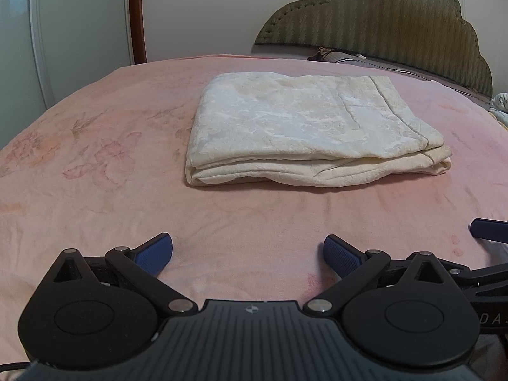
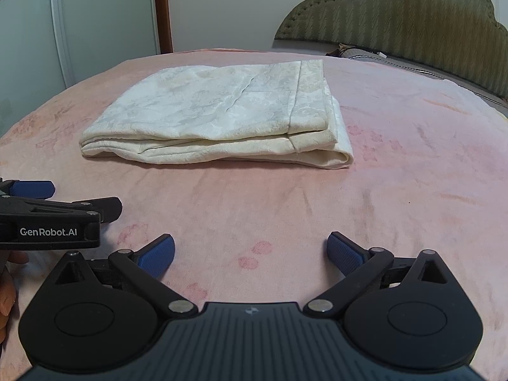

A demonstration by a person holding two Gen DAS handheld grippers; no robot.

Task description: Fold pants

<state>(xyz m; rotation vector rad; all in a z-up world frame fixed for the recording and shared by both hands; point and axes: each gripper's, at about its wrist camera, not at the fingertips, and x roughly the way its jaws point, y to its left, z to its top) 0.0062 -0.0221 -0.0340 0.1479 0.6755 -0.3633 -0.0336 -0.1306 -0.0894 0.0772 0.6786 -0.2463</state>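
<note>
The cream-white patterned fabric pants (image 1: 314, 133) lie as a compact rectangular stack of several layers on the pink flower-printed bed cover (image 1: 95, 190), toward the middle of the bed and well apart from both claws. The layers sit squarely on one another, with a hemmed band along the right side and rounded fold edges facing the cameras; the bottom layer sticks out a little at the near right corner. Judged from this, the folding looks essentially finished, with at most a small tidying of that corner left.

The left claw (image 1: 247, 255) hangs over bare cover on the near side, its blue-padded fingers spread wide and holding nothing. The right claw (image 2: 250, 254) is likewise spread apart and empty, just beside the left one. Beyond the stack, an olive quilted scalloped headboard (image 1: 381, 16) stands against the wall.
</note>
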